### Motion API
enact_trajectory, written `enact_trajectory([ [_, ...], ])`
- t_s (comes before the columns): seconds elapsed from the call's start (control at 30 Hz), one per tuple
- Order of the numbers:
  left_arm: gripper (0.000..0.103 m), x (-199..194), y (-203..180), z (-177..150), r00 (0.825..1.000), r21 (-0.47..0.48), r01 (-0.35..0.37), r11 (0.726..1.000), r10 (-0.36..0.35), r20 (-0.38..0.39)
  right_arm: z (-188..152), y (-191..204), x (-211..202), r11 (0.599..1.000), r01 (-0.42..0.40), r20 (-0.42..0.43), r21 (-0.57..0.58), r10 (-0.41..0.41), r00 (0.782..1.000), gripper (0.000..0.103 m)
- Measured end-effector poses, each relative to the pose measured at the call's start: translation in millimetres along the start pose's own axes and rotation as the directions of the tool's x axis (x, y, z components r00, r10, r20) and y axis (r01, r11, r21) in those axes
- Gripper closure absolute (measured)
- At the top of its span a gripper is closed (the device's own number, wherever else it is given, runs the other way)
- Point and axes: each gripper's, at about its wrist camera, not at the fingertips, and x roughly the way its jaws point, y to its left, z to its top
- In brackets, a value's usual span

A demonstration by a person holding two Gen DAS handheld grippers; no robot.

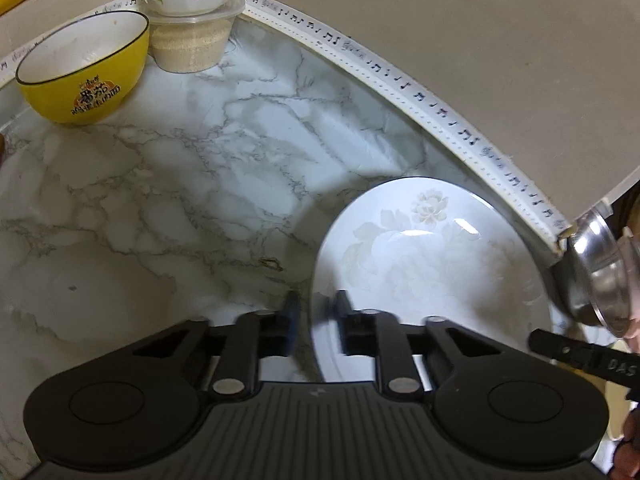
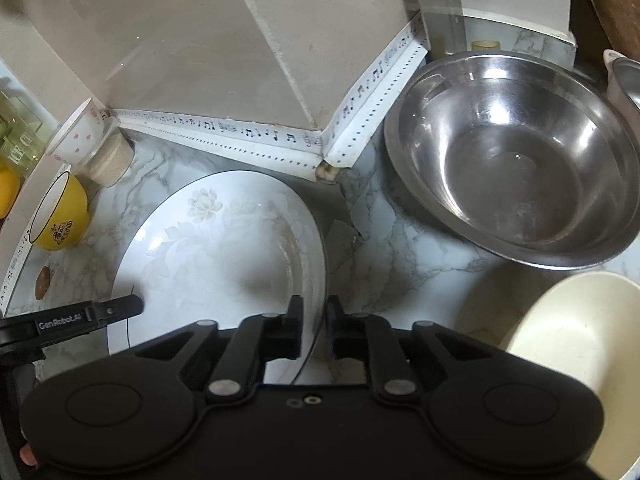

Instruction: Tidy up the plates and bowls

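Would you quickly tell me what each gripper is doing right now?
Left gripper: shut on the white plate's rim.
Right gripper: shut on the same plate's opposite rim.

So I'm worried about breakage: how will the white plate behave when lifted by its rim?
The plate looks glazed ceramic, so probably stiff, fragile and fairly heavy. Its glossy rim may slip between the left gripper and right gripper, which pinch opposite edges.

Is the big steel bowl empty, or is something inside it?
Empty. The right wrist view shows the steel bowl with only its bare shiny bottom; nothing lies inside.
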Motion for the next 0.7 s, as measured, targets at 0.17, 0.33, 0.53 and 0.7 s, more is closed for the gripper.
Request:
enact_trajectory([
  [0.17, 0.091, -8.1, -2.7, -7.4, 1.000, 0.011, -0.022, 1.000, 0.022, 0.010, -5.7, 2.1, -3.1, 1.000, -0.003, -0.009, -0.017, 0.003, 1.000, 0.093],
  [0.33, 0.091, -24.2, 4.2, -25.3, 0.999, 0.017, -0.038, 0.999, 0.038, 0.002, -18.3, 7.3, -12.2, 0.998, -0.019, -0.021, -0.060, 0.018, 1.000, 0.093],
  [0.53, 0.091, -50.8, 19.6, -57.2, 0.999, -0.008, -0.040, 0.999, 0.040, -0.005, -44.3, 14.2, -26.9, 0.992, -0.062, -0.048, -0.108, 0.057, 0.997, 0.093],
  [0.7, 0.091, -68.5, 27.4, -88.6, 0.999, -0.013, -0.051, 0.999, 0.051, -0.009, -67.5, 15.3, -42.1, 0.987, -0.092, -0.068, -0.135, 0.084, 0.994, 0.093],
])
